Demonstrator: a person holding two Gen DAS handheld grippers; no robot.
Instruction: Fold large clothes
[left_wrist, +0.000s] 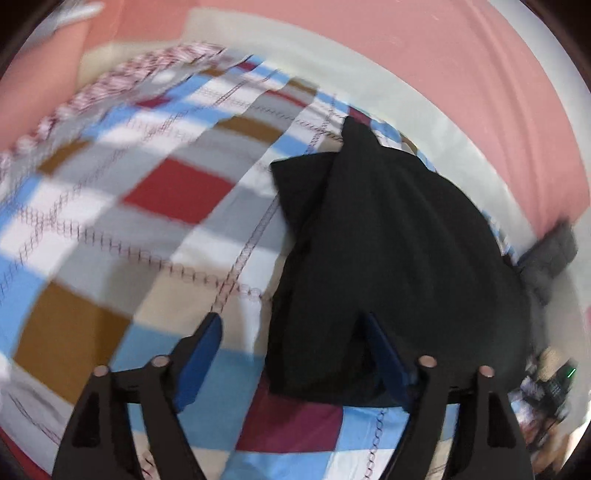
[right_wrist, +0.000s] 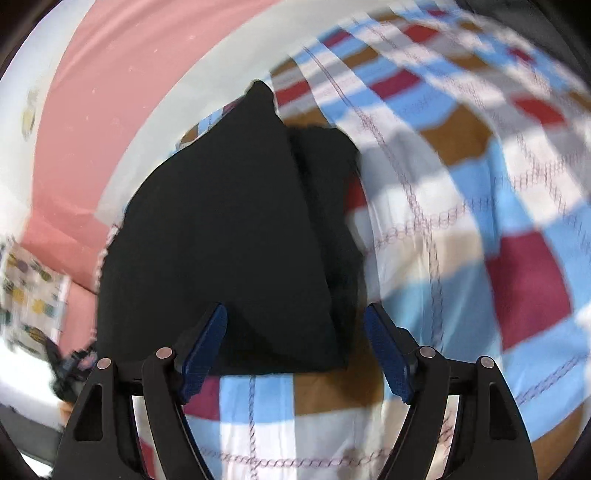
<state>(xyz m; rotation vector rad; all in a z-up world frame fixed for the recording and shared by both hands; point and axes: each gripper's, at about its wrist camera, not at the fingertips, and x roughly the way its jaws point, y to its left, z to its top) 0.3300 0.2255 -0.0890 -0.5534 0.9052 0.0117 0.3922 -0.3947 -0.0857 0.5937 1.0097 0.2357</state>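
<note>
Both tongs stood wide open when you reached this moment, and neither held anything. Your left tongs (left_wrist: 291, 334) hung over the near edge of the black garment (left_wrist: 388, 240), with the right blue pad (left_wrist: 384, 360) over the cloth and the left pad over bare quilt; whether that pad touched the fabric could not be told through the blur. Your right tongs (right_wrist: 297, 326) straddled the garment's near edge more squarely, with dark cloth filling most of the gap between the pads. The garment lay already folded into a compact bundle on the patchwork quilt (left_wrist: 177, 192) of the bed, close to the bed's edge, with the pink floor (left_wrist: 443, 66) beyond. It lay directly ahead of both tongs, its long axis running away from you toward a peaked far corner. In the left view it sat right of centre; in the right view it sat centred and slightly left, so the right tongs looked the better aligned, though both were about equally near. A second, lower layer showed along the side of the bundle that faced the open quilt. Judgement: folding looked well advanced; any further fold would call for closing on the near edge and carrying it along that long axis.
</note>
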